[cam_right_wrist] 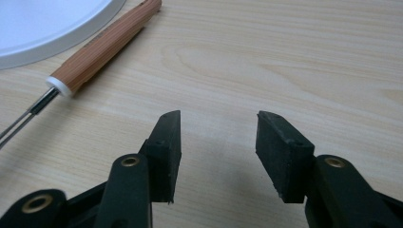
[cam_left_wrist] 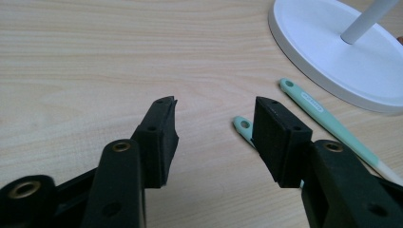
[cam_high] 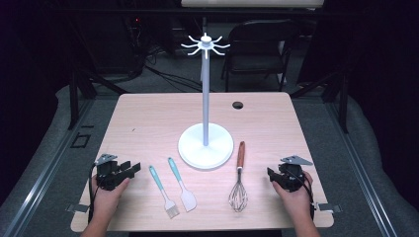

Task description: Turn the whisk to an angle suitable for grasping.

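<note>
Resting low at the near edge of the table (cam_high: pixel 148 113), the left gripper (cam_high: pixel 132 170) is held in the person's left hand (cam_high: pixel 106 195) with its jaws spread and nothing between them. In the left gripper view the left gripper (cam_left_wrist: pixel 215 114) shows bare wood in the gap. Just beyond its right jaw lies the looped handle end of the brush (cam_left_wrist: pixel 243 127), partly hidden behind that jaw; whether they touch cannot be told. Farther right of that jaw lies the spatula (cam_left_wrist: pixel 328 121), its teal handle running diagonally, near the rim of the stand (cam_left_wrist: pixel 342 71) but apart from it.

Seen from above, the brush (cam_high: pixel 163 191) and spatula (cam_high: pixel 181 183) lie side by side, just right of the left gripper, bristles and blade toward the person. The stand (cam_high: pixel 205 143) sits ahead of both grippers, between them, its pole upright with a ring of hooks at the top.

The right gripper (cam_high: pixel 271 174), held in the right hand (cam_high: pixel 294 197), is likewise released: the right gripper view shows the right gripper (cam_right_wrist: pixel 217 118) with jaws apart over bare table, clamping nothing. The whisk (cam_right_wrist: pixel 102 45) lies ahead and to the left of its left jaw, well apart from it, wooden handle close beside the stand's base. From above, the whisk (cam_high: pixel 239 177) lies between the right gripper and the spatula, wires toward the person.
</note>
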Action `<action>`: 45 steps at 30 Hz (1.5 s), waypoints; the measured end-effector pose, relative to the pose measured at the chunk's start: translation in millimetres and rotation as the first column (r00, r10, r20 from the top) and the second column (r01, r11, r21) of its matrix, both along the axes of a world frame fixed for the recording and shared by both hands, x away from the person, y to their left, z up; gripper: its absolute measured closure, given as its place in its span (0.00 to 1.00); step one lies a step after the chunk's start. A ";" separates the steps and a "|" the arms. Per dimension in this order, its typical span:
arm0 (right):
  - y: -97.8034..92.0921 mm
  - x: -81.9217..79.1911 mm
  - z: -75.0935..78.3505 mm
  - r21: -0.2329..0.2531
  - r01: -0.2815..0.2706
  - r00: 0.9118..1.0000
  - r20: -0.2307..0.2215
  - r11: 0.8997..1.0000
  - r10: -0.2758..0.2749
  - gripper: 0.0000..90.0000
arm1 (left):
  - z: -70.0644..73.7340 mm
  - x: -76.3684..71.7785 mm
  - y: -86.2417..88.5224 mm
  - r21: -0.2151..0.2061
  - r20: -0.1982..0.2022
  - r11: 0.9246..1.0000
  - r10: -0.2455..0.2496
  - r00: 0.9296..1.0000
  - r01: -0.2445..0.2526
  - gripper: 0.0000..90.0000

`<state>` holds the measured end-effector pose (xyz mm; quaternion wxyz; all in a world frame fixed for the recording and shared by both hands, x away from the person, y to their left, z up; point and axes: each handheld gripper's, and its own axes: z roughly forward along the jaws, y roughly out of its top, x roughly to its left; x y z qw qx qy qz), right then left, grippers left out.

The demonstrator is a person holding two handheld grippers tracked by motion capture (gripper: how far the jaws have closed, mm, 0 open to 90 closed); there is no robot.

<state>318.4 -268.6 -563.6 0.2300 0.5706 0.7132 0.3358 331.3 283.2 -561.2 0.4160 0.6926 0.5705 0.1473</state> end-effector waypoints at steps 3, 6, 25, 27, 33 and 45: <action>0.8 -1.1 3.6 0.026 -0.011 1.000 -0.010 1.000 0.012 0.63 | 1.6 -0.9 -0.6 0.008 -0.010 1.000 -0.009 1.000 0.009 0.58; 3.5 -3.0 6.1 0.038 -0.026 1.000 -0.007 0.999 0.026 0.64 | 2.3 -1.6 -2.3 0.000 -0.003 1.000 -0.008 1.000 0.008 0.60; 7.7 3.8 12.2 0.146 -0.031 0.999 -0.029 0.989 0.035 0.66 | 0.8 -6.0 -7.3 0.012 0.001 1.000 -0.022 1.000 0.022 0.60; 10.2 7.1 12.3 0.149 -0.035 0.998 -0.045 0.988 0.042 0.67 | 0.7 -6.4 -7.4 0.010 -0.001 1.000 -0.020 1.000 0.020 0.60; 21.6 19.0 14.5 0.160 -0.073 0.993 -0.079 0.984 0.086 0.68 | -0.3 -6.5 -7.2 -0.003 -0.021 1.000 -0.028 0.999 0.028 0.60; 44.3 49.4 17.9 0.299 -0.075 0.979 -0.162 0.951 0.128 0.65 | -1.1 -7.7 -7.5 0.001 -0.017 1.000 -0.027 0.999 0.027 0.59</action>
